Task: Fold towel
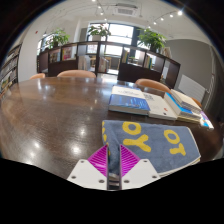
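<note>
Procedure, current step: approach and grasp of the towel (158, 138) edge. The gripper (112, 166) hovers at the near left corner of the cloth, and the fingers stand close together with only a narrow slot between the magenta pads (98, 160); no cloth is seen pinched in that slot, so the jaws are judged not yet to hold anything. To do the step well, open the jaws before descent, come down low along the table (50, 110), and take a single layer at the corner just ahead of the fingertips. Carry that corner across to the opposite edge so the borders align, keeping the cloth low to avoid dragging the whole piece.

Hazard: books or booklets (130, 98) lie just beyond the far edge of the towel; keep the sweep clear of them.

Task item: the towel lies spread flat on the dark wooden table, just ahead of and to the right of the fingers. It is grey-blue with large yellow letters, apparently unfolded, with a light trim along the near edge
</note>
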Demonstrator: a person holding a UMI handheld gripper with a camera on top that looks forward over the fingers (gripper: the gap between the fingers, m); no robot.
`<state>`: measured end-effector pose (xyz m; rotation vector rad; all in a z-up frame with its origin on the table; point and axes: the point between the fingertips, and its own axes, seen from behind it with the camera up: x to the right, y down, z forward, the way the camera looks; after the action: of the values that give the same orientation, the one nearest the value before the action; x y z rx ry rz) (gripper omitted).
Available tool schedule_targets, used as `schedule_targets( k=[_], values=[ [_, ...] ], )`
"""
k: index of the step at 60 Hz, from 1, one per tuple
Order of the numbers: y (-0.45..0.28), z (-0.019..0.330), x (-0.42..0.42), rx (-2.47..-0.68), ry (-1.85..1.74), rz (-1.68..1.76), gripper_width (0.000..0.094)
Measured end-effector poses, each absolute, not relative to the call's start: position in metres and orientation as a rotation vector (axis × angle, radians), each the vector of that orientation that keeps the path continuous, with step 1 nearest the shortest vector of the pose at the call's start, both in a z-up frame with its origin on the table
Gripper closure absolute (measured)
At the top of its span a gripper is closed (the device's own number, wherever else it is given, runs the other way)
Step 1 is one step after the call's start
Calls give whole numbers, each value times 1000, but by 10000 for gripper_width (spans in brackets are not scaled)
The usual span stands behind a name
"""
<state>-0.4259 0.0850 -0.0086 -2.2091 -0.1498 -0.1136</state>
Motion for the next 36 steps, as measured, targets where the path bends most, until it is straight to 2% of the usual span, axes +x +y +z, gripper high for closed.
schedule_targets(
  k=[1,12,17,23,26,31,36],
  values=[
    [85,-9,-424,-2209,-156,-125,829],
    [82,-4,-424,-2277,-220,-91,882],
    [84,34,-412,-2222,-173,-12,882],
    [85,91,-361,-2143,-114,-18,883],
    [86,108,-327,-2122,-94,-24,883],
    [88,124,-268,-2101,-62,-50,884],
    [91,119,-216,-2114,-38,-54,877]
  ],
)
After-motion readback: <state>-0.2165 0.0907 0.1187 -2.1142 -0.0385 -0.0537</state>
